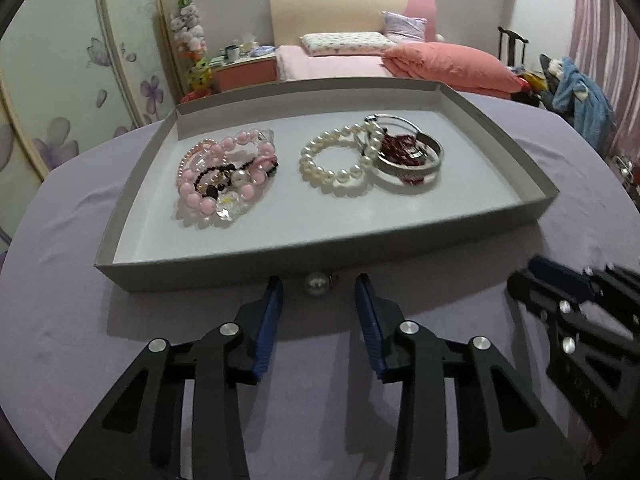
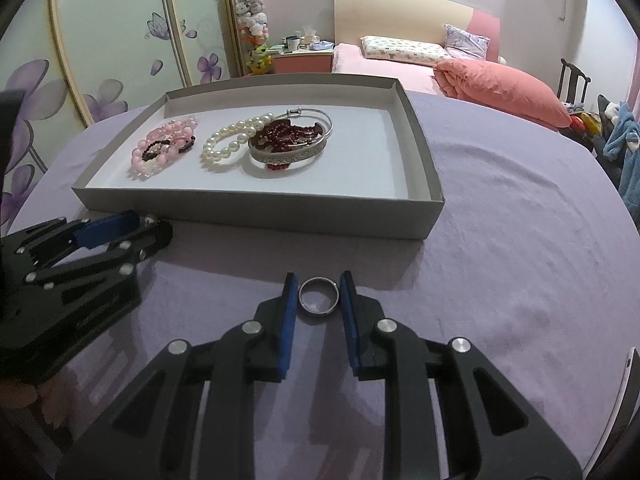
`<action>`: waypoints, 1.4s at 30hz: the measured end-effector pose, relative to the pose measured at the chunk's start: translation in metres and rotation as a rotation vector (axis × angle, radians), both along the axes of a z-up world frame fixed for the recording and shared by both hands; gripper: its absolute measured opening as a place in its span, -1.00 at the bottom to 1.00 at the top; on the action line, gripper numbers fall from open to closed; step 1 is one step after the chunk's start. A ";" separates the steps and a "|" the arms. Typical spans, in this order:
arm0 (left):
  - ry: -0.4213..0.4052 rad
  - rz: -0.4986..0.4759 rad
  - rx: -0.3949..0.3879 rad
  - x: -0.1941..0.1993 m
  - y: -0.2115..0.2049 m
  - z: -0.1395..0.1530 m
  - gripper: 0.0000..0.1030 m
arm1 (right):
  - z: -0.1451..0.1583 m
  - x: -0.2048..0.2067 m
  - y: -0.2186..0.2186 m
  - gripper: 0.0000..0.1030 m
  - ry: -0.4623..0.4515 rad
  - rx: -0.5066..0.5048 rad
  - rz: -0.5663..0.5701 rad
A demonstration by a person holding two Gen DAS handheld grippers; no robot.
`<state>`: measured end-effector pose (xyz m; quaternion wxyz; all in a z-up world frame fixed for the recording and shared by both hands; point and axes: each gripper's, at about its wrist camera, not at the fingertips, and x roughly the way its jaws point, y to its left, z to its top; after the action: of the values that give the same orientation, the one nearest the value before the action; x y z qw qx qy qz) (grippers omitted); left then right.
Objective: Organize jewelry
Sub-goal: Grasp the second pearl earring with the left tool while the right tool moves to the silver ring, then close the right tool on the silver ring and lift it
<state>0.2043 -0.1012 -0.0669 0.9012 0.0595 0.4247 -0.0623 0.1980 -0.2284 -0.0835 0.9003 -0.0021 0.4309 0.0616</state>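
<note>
A shallow grey tray [image 1: 200, 276] on the purple cloth holds a heap of pink bead bracelets [image 1: 228, 176], a white pearl bracelet [image 1: 340, 160] and silver bangles with dark red beads [image 1: 408, 156]. A single pearl piece [image 1: 316, 284] lies on the cloth against the tray's front wall. My left gripper [image 1: 319, 283] straddles it, open, with a gap on both sides. To the right, a silver ring [image 2: 319, 295] lies flat on the cloth, and my right gripper [image 2: 318, 282] is shut on it, its blue pads touching both sides of the band.
The purple cloth [image 2: 500, 240] stretches wide to the right of the tray [image 2: 260, 216]. The left gripper [image 2: 148, 226] sits close by at the right wrist view's left edge. Behind the table are a pink bed [image 1: 440, 64], a flowered wardrobe [image 2: 120, 60] and a chair with blue clothes [image 1: 580, 96].
</note>
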 end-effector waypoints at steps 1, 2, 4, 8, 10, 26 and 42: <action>0.001 0.010 -0.003 0.001 0.001 0.000 -0.31 | 0.000 0.000 0.001 -0.57 0.000 -0.001 0.002; 0.001 0.021 -0.002 0.001 0.001 0.000 -0.32 | 0.000 -0.001 0.001 -0.57 0.000 -0.003 0.004; -0.002 0.032 0.006 0.001 0.002 0.000 -0.55 | 0.000 -0.001 0.002 -0.57 -0.001 -0.007 0.007; -0.003 0.028 0.010 -0.003 0.011 0.001 -0.68 | 0.000 -0.004 0.007 -0.57 -0.002 -0.015 0.017; -0.001 0.024 0.013 -0.006 0.017 0.001 -0.68 | 0.000 -0.004 0.012 -0.57 -0.002 -0.018 0.026; 0.002 0.047 0.006 -0.024 0.075 0.003 -0.64 | 0.001 0.000 0.042 -0.53 0.001 -0.003 0.083; 0.004 0.039 -0.010 -0.023 0.077 0.003 -0.53 | 0.000 -0.001 0.045 -0.45 0.001 -0.017 0.086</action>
<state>0.1815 -0.0242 -0.0639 0.9016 0.0467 0.4274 -0.0470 0.1974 -0.1837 -0.0833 0.8966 -0.0281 0.4312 0.0964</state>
